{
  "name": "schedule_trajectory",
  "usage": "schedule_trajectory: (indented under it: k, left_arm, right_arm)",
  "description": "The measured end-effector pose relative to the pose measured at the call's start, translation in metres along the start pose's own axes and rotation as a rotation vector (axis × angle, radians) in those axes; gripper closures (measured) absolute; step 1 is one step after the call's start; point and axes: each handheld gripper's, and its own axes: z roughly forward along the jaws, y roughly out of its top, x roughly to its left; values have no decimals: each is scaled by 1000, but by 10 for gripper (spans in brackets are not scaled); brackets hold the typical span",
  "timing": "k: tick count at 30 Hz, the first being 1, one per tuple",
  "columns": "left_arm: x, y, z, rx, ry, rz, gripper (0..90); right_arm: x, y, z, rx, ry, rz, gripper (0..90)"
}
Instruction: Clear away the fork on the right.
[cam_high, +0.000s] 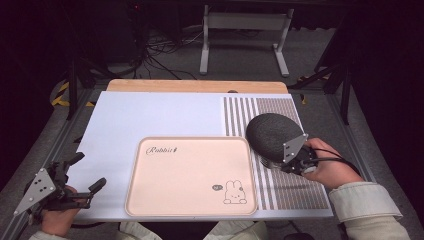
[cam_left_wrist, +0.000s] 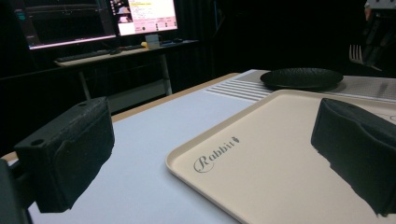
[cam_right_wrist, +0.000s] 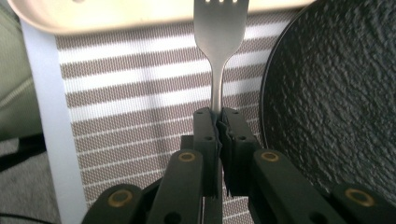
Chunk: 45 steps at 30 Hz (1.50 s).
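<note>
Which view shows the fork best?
The right gripper view: the fork fills the middle, its handle clamped between the right gripper jaws above the striped mat. The left gripper view catches its tines far off; the high view barely shows it.

The fork (cam_right_wrist: 219, 42) is smooth matt metal; the black plate (cam_right_wrist: 336, 98) looks rough; the tray (cam_high: 150, 200) looks smooth and matt.

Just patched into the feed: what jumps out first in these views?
The right gripper has its fingers shut on a silver fork above the striped mat, beside the black textured plate. The cream rabbit tray lies empty mid-table, and the left gripper waits open at its left.
</note>
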Motion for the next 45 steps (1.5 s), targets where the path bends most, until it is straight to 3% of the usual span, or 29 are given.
schedule_trajectory:
  k: [8, 9, 10, 17, 24, 32, 42, 45]
  left_arm:
    - [0, 0, 0, -2, 0, 1, 2]
    - [0, 0, 0, -2, -1, 2, 2]
    - [0, 0, 0, -2, -1, 2, 2]
    - [0, 1, 0, -3, -1, 5, 3]
    - [-1, 1, 0, -6, -1, 3, 2]
    - [-1, 1, -1, -4, -5, 0, 2]
    - [-1, 1, 0, -6, -11, 0, 3]
    - [-1, 1, 0, -6, -11, 1, 3]
  right_arm:
    - [-2, 4, -8, -118, -34, 56, 859]
    - [-2, 5, -10, -149, -36, 105, 859]
    - [-2, 5, -10, -149, -36, 105, 859]
    - [0, 12, -21, -235, -69, 238, 859]
    - [2, 25, -28, -259, -84, 359, 859]
    - [5, 45, -34, -262, -140, 470, 859]
    - [11, 70, -38, -283, -121, 600, 860]
    - [13, 78, -37, -269, -136, 635, 860]
